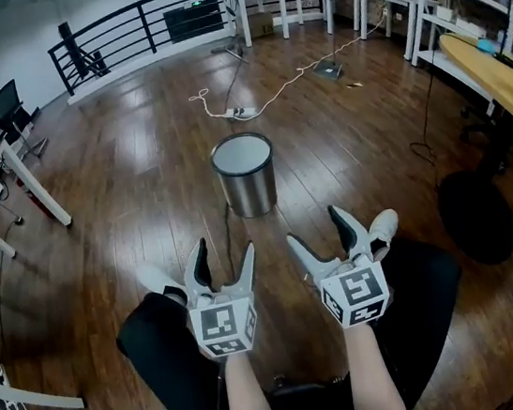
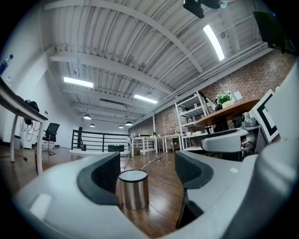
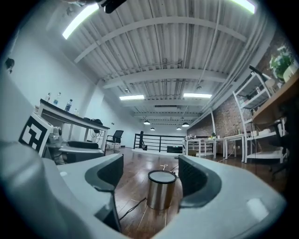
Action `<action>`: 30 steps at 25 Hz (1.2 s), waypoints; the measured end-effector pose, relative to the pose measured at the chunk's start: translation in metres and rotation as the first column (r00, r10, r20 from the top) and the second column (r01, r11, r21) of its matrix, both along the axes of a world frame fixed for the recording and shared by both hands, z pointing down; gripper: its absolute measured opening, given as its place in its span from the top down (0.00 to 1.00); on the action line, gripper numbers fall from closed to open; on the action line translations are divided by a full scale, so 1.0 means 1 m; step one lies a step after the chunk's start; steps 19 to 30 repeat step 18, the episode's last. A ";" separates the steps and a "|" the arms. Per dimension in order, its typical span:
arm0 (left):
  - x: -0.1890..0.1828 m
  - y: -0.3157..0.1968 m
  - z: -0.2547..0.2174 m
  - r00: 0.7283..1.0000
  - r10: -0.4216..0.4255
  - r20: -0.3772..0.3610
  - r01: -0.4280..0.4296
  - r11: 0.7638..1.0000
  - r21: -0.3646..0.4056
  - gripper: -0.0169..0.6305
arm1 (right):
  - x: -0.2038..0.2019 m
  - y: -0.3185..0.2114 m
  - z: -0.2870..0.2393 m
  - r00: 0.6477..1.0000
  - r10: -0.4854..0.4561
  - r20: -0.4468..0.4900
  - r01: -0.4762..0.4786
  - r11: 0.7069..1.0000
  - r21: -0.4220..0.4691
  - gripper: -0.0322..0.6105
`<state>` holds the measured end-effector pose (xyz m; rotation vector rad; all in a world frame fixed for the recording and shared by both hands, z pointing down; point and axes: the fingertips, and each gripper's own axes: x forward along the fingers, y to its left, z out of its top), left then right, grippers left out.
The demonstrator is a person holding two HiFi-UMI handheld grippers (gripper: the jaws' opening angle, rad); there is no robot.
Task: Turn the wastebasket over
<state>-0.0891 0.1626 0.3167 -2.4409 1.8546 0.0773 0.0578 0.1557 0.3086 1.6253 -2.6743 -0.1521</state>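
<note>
- The wastebasket (image 1: 246, 186) stands upright on the wooden floor (image 1: 140, 187). Its long axis is vertical, with one round end up and the other flat on the boards.
- It is a plain cylinder with a brushed metal wall that carries streaky reflections.
- A dark ring runs round its upper end, and inside the ring is a pale, flat-looking disc. I cannot tell whether that is an open mouth or a closed base.
- It sits in the open middle of the floor, well apart from the railing (image 1: 119, 34) at the far edge and from the surfaces along both side edges. It is straight ahead of me, past my white shoes (image 1: 158, 279).
- A thin dark cable (image 1: 229, 236) lies on the boards from its foot toward me.
- A white cable with a power strip (image 1: 240, 113) lies beyond it, toward the far edge.
- My left tongs (image 1: 223, 251) have their jaws wide apart with nothing between the pads. The wastebasket shows through the gap, well apart from them.
- My right tongs (image 1: 315, 227) are also spread wide and empty, with the wastebasket framed in the gap ahead.
- Both tongs sit side by side over my lap, pointing level toward the wastebasket.
</note>
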 end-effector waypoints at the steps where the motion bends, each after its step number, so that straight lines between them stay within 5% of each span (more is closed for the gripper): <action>1: 0.001 0.002 -0.001 1.000 0.001 0.004 -0.001 1.000 0.004 0.39 | -0.001 0.002 0.001 1.000 0.000 -0.001 0.000 1.000 -0.003 0.40; 30: 0.000 0.025 -0.010 1.000 -0.014 0.006 0.014 1.000 0.007 0.43 | 0.013 0.025 -0.008 1.000 0.016 0.014 -0.016 1.000 -0.009 0.40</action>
